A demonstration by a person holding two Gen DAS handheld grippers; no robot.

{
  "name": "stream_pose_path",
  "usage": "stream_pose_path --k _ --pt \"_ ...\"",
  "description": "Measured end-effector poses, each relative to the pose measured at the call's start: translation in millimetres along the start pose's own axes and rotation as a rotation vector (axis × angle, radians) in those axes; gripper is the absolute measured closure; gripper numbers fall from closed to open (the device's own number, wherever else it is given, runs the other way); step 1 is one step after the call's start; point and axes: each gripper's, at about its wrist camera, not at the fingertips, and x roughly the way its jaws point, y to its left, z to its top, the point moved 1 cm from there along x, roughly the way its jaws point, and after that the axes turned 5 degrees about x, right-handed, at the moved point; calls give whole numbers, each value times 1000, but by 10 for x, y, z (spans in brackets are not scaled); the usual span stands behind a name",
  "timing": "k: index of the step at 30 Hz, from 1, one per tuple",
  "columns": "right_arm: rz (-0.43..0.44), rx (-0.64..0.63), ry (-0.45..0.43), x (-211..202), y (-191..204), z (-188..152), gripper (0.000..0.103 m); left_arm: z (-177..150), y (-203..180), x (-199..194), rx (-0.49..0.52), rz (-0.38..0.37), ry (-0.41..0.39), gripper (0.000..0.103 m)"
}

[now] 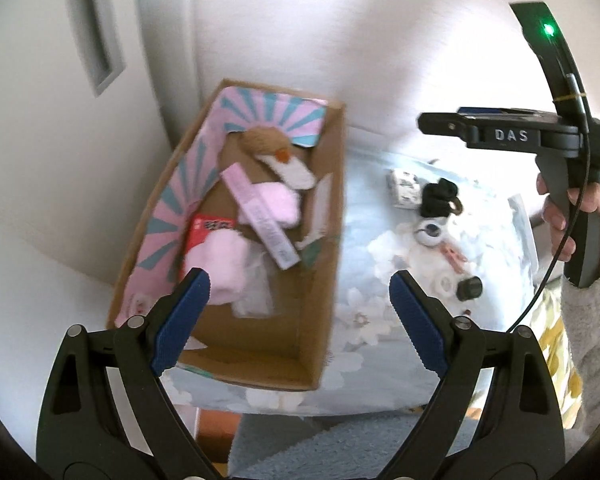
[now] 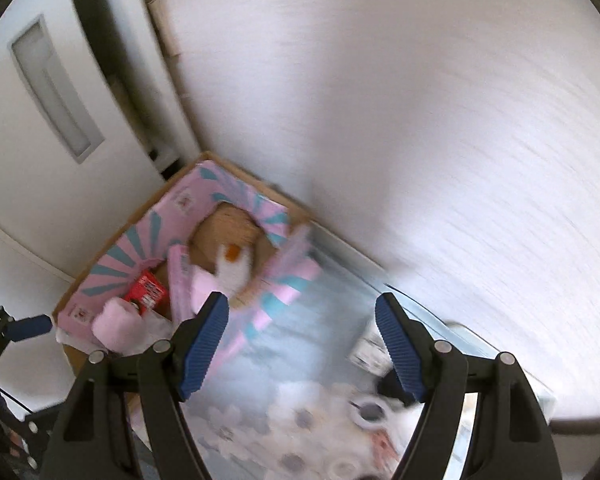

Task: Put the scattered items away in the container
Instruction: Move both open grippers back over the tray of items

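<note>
An open cardboard box (image 1: 332, 208) with pink and teal flaps stands on a pale blue floral cloth (image 1: 380, 320). In it lie a brown plush (image 1: 266, 140), a long pink pack (image 1: 260, 220), pink fluffy pieces (image 1: 228, 264) and a red packet (image 1: 204, 232). Right of the box lie a small white patterned box (image 1: 404, 188), a black item (image 1: 440, 198), a white ring (image 1: 428, 234), a pink peg (image 1: 454, 256) and a black cap (image 1: 470, 288). My left gripper (image 1: 300, 292) hovers open and empty over the box's near right wall. My right gripper (image 2: 302, 312) is open and empty above the cloth beside the box (image 2: 116, 268); this view is blurred.
A white wall stands close behind the box, and a white door with a recessed handle (image 1: 100, 40) is to the left. A person's hand and grey sleeve (image 1: 592, 320) hold the right gripper's handle. A blue rug (image 1: 340, 452) shows below the cloth's near edge.
</note>
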Motion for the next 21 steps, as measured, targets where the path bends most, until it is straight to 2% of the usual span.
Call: stream_pose_path --k 9,18,21 --pt "-122 170 1 -477 -849 -660 31 198 -701 115 174 -67 3 12" --pt "-223 260 42 -595 -1246 -1354 31 567 -1267 516 264 -114 38 12" --pt "-225 289 57 -584 -1343 -1513 31 699 -1413 731 284 -114 60 12"
